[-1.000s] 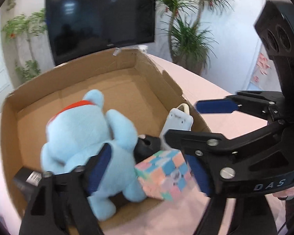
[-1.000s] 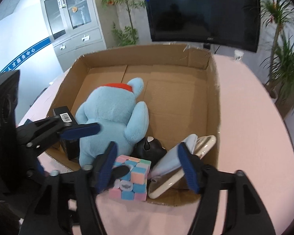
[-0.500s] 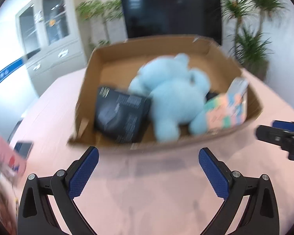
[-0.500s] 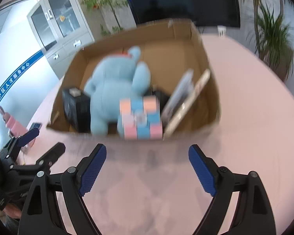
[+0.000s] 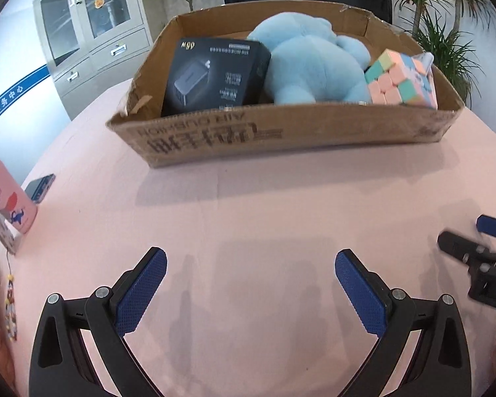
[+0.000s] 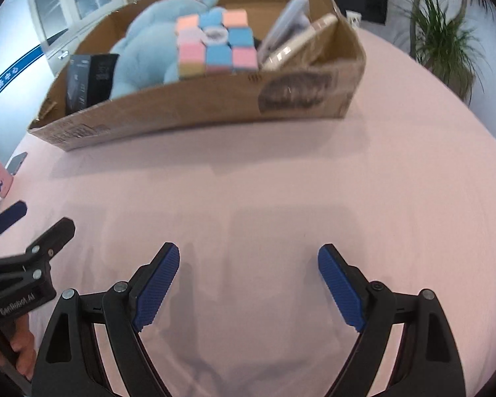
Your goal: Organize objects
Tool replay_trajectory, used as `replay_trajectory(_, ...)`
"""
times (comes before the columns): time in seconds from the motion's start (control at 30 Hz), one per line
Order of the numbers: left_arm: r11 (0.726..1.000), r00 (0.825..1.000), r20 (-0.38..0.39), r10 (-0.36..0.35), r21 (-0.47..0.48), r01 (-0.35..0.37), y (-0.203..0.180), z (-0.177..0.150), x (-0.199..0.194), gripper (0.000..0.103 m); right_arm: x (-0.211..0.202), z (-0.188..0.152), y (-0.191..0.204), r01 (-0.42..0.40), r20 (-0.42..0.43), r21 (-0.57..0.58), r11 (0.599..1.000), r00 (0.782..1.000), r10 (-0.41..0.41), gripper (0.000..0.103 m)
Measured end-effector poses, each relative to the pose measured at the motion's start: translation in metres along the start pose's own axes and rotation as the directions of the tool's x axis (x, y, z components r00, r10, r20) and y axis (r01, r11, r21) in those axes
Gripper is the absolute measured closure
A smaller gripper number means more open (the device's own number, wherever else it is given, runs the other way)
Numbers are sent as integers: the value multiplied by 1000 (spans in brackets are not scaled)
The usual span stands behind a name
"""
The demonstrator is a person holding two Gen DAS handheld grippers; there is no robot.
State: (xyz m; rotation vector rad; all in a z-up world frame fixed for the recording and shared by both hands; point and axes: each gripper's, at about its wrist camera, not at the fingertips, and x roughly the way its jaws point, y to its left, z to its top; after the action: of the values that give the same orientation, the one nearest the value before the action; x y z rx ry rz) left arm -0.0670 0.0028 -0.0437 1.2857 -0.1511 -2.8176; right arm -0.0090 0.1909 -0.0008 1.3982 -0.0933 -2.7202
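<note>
On the left of the cardboard box (image 5: 281, 139) the black carton (image 5: 215, 76) is seen, then the blue plush (image 5: 314, 63) and the pastel cube (image 5: 401, 79). The left gripper (image 5: 250, 292) is held wide and empty over the pink surface (image 5: 248, 205); the right gripper (image 6: 248, 289), also empty, is spread almost as wide. Judged packed; withdrawal is best kept clear of the box.

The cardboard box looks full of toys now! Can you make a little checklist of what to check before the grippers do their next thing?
1. Left gripper empty, wide open: ok.
2. Right gripper empty, open: ok.
3. Blue plush toy, black carton and pastel puzzle cube inside the brown cardboard box: ok.
4. Pink tablecloth in front of the box free of toys: ok.
5. Pink bottle and dark phone at the table edge belong to the tidying: cannot tell.
</note>
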Motion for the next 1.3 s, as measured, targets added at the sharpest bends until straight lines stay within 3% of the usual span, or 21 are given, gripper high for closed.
replay_trajectory(0.1,999,998,-62,-31,-20,30,-2,-9,10,0,1,-6,1,19,25,-3,1000,1000,-19,1)
replay_trajectory(0.2,996,995,-70,-71,-64,66,3,-11,13,0,6,-12,13,86,27,-91,992,996,-84,1)
replay_trajectory(0.27,992,992,-81,-94,-95,86,6,-11,16,0,5,-13,14,69,27,-103,992,997,-67,1)
replay_trajectory(1.3,992,990,-79,-116,-63,111,-4,-17,11,0,6,-10,12,81,25,-81,993,997,-80,1)
